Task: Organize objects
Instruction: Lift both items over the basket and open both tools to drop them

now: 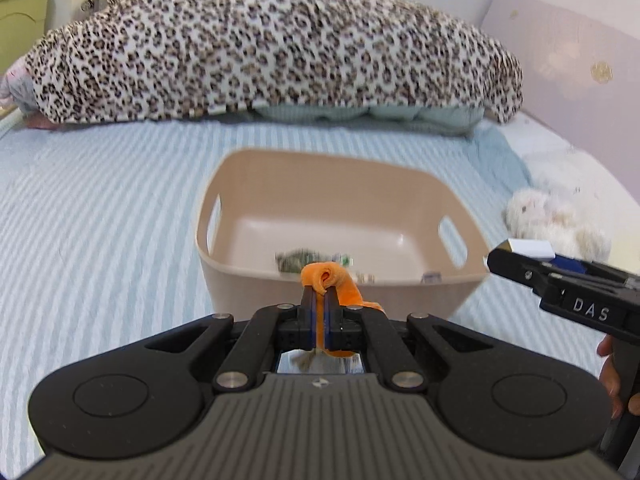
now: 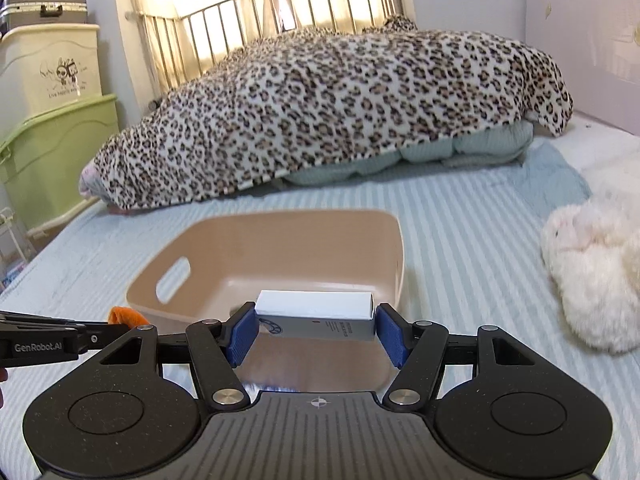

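A beige plastic basket [image 1: 240, 184] with handle slots sits on the striped bed; it also shows in the right wrist view [image 2: 280, 232]. A few small items [image 1: 296, 260] lie on its floor. My left gripper [image 1: 320, 300] is shut on an orange cloth piece [image 1: 332, 278], held just before the basket's near wall. My right gripper [image 2: 316, 320] is shut on a white box [image 2: 316, 308], held crosswise near the basket's near right corner. The right gripper with the box [image 1: 528, 249] shows at the right of the left wrist view. The left gripper with the orange piece [image 2: 126, 315] shows at the left of the right wrist view.
A leopard-print blanket [image 1: 260, 48] over a pale green pillow [image 1: 360, 114] lies behind the basket. A white fluffy toy [image 2: 592, 276] lies right of the basket. Green storage bins [image 2: 52, 152] stand left of the bed. A metal headboard [image 2: 280, 4] and a wall panel [image 1: 560, 64] bound the bed.
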{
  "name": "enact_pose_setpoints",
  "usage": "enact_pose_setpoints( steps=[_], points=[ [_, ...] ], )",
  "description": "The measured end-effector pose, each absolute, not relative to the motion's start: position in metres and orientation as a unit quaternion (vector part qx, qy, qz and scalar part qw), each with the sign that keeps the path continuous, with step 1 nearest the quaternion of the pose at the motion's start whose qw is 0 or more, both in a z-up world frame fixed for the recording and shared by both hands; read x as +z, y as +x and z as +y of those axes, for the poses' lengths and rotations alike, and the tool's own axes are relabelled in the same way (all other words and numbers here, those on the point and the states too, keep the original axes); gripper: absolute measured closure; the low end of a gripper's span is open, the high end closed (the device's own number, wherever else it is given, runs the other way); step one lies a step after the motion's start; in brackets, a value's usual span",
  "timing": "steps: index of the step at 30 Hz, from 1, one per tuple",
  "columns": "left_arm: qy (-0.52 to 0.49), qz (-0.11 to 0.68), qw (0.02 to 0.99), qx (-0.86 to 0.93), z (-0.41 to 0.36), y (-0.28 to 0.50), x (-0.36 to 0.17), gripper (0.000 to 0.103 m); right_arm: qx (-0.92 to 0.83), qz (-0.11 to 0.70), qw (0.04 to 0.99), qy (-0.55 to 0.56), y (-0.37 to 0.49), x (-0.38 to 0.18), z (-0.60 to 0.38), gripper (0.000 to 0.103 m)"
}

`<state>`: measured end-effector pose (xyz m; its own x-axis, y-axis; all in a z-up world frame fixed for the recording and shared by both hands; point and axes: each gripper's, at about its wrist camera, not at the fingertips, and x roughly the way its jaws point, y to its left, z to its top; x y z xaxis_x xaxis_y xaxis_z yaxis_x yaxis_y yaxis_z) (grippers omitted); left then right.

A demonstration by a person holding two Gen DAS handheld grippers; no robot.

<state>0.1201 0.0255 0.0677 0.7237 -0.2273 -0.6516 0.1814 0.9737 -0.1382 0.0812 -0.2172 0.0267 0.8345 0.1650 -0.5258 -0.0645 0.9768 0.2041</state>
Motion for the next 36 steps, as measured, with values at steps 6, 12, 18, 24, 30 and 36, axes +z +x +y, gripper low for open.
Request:
enact_pose_setpoints(
  steps=[6,12,18,24,30,36],
  points=[
    [-0.028,0.333,0.938,-0.092,0.015,0.141,0.074,0.099,0.054,0.265,0.959,0.085,0.102,0.040,-0.217,0.042],
    [-0.026,0.340,0.938,-0.061,0.008,0.177,0.055,0.099,0.040,0.266,0.961,0.061,0.131,0.036,-0.210,0.042],
    [-0.023,0.366,0.929,-0.047,-0.003,0.208,0.027,0.099,0.020,0.286,0.958,0.030,0.161,0.017,-0.203,0.042],
    [0.004,0.402,0.915,-0.033,-0.005,0.218,-0.004,0.098,0.019,0.324,0.946,0.015,0.176,-0.006,-0.195,0.042],
    [-0.018,0.390,0.919,-0.056,0.000,0.205,0.016,0.066,0.029,0.344,0.938,0.021,0.175,-0.016,-0.194,0.034],
    [-0.013,0.364,0.929,-0.061,0.004,0.183,0.040,0.040,0.033,0.330,0.942,0.044,0.161,-0.002,-0.203,0.022]
  ],
)
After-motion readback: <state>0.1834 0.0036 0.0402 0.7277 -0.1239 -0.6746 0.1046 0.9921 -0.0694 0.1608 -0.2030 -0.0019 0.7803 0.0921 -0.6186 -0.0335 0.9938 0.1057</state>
